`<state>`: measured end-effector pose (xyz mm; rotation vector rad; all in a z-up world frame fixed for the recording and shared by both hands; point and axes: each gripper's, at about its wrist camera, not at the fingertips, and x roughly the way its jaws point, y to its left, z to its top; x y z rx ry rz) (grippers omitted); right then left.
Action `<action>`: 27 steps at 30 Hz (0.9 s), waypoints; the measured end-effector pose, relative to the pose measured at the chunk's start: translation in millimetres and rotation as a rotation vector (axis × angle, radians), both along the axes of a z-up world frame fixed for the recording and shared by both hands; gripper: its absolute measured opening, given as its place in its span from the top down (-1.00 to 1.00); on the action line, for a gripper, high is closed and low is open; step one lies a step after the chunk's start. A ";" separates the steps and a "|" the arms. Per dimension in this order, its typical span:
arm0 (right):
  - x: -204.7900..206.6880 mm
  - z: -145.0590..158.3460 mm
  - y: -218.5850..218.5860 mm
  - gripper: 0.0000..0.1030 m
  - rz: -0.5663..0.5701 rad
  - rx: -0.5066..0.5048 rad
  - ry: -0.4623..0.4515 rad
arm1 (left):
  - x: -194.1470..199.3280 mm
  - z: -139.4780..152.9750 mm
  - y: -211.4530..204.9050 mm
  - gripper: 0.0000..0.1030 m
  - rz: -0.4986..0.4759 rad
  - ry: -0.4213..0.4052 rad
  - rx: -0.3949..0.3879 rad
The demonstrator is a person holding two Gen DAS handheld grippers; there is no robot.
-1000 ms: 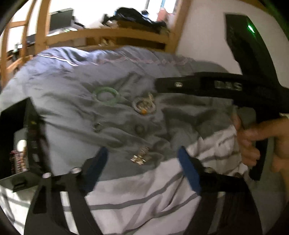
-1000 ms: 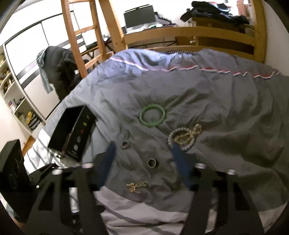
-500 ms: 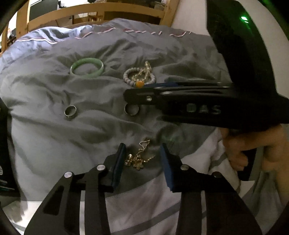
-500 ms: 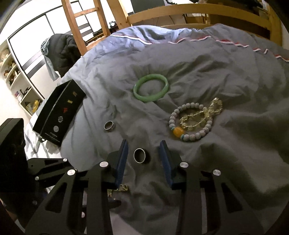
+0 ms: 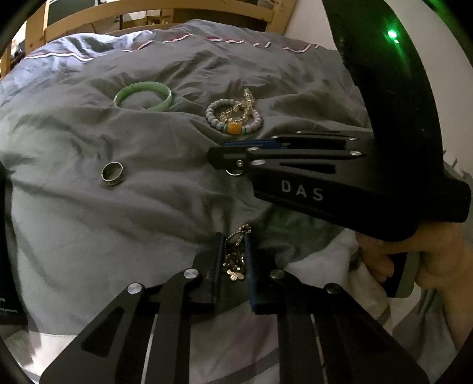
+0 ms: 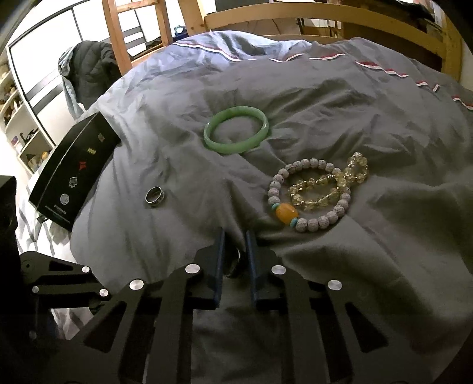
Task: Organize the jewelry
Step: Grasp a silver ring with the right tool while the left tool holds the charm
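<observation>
On the grey duvet (image 5: 88, 224), my left gripper (image 5: 233, 240) is closing, its blue pads either side of a gold chain (image 5: 235, 261) with a flower charm and pressing on it. My right gripper (image 6: 235, 236) is closing too, a dark metal ring (image 6: 236, 263) pinched between its pads. Its tips (image 5: 220, 158) show side-on in the left wrist view, just beyond my left gripper. Loose on the duvet lie a second silver ring (image 6: 155, 196), a green bangle (image 6: 236, 130), and a grey bead bracelet (image 6: 313, 221) overlapping a yellow crystal bracelet (image 6: 325, 189).
A black box (image 6: 74, 171) sits at the duvet's left edge. A wooden bed frame (image 6: 325, 14) and ladder (image 6: 118, 35) stand behind, with shelves at far left. A hand (image 5: 428, 260) holds the right gripper's handle. Striped white sheet (image 5: 310, 260) lies near the front.
Both grippers came down onto the duvet and their jaws narrowed. The left ones closed around the gold chain, the right ones around the dark ring.
</observation>
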<state>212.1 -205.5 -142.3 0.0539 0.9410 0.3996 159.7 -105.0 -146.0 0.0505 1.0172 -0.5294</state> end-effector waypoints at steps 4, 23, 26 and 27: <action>-2.9 3.7 -2.8 0.73 -0.004 0.018 -0.007 | -2.2 2.1 0.7 0.78 0.005 -0.008 0.000; -2.2 13.3 -16.9 0.71 0.045 0.081 0.012 | -1.3 -1.5 0.9 0.78 -0.005 0.021 0.001; -6.7 14.5 -5.9 0.71 0.093 0.047 -0.003 | -0.9 -2.2 2.3 0.78 -0.005 0.028 -0.009; -8.0 14.9 -5.3 0.70 0.098 0.043 -0.006 | -0.2 -2.5 3.3 0.78 -0.003 0.032 -0.014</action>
